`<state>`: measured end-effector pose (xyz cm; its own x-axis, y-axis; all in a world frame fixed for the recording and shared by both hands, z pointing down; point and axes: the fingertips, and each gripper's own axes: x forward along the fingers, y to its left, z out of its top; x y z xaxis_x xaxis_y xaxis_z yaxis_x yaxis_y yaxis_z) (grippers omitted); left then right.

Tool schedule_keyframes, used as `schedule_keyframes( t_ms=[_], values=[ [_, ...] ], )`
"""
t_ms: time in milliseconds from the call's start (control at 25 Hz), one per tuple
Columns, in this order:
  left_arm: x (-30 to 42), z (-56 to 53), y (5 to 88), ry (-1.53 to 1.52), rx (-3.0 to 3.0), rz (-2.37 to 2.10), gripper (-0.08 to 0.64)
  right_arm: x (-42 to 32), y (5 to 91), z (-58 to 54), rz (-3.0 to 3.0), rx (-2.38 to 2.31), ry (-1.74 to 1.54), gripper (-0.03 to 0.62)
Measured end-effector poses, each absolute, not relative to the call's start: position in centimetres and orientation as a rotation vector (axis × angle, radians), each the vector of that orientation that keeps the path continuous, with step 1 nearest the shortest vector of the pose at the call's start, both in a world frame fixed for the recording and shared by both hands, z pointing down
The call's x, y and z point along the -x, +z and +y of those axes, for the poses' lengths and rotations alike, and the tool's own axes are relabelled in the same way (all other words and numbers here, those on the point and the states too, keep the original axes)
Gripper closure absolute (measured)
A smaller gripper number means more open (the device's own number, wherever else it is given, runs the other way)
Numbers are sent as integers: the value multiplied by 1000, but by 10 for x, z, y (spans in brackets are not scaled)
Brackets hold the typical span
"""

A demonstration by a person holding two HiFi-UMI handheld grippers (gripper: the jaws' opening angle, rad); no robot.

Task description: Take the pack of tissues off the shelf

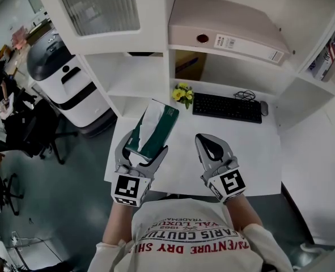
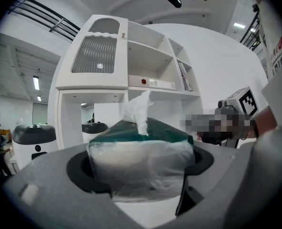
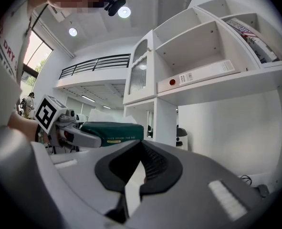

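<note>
Shelf unit (image 1: 168,67): white, stands ahead of both claws, at the back of the table (image 1: 244,152).

Table: white, below both claws.

White machine with a dark domed top (image 1: 65,84): on the floor, ahead and to the left of my left claw, beside the table.

Binder (image 1: 229,30): pale, lying flat on a shelf, ahead of and above my right claw.

Keyboard (image 1: 227,107): black, on the table, just ahead of my right claw.

Pack of tissues (image 1: 156,123): green top, clear wrap at the near end, one white tissue standing up from the slot. It is off the shelf and sits between the jaws of my left claw, over the left part of the table. I cannot tell whether its far end touches the table.

Left claw (image 1: 145,143): jaws wide apart, pressed on both sides of the pack's near end; gripping it.

Right claw (image 1: 201,137): jaws closed tip to tip, nothing between them. It hangs over the table to the right of the left claw, not touching the pack.

Yellow flowers (image 1: 182,94): on the table just beyond the pack's far end, left of the keyboard.

Mouse (image 1: 263,107): at the keyboard's right end.
</note>
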<state>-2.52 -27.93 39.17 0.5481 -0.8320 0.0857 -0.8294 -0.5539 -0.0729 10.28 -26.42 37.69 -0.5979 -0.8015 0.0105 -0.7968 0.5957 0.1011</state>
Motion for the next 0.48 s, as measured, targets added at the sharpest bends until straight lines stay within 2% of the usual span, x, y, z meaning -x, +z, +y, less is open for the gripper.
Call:
schedule_keyframes(
  t_ms=[480],
  values=[
    [23,-281,398,-216,2761,1483,121,-106,380,-268,-2738,-1383,-126,591]
  ],
)
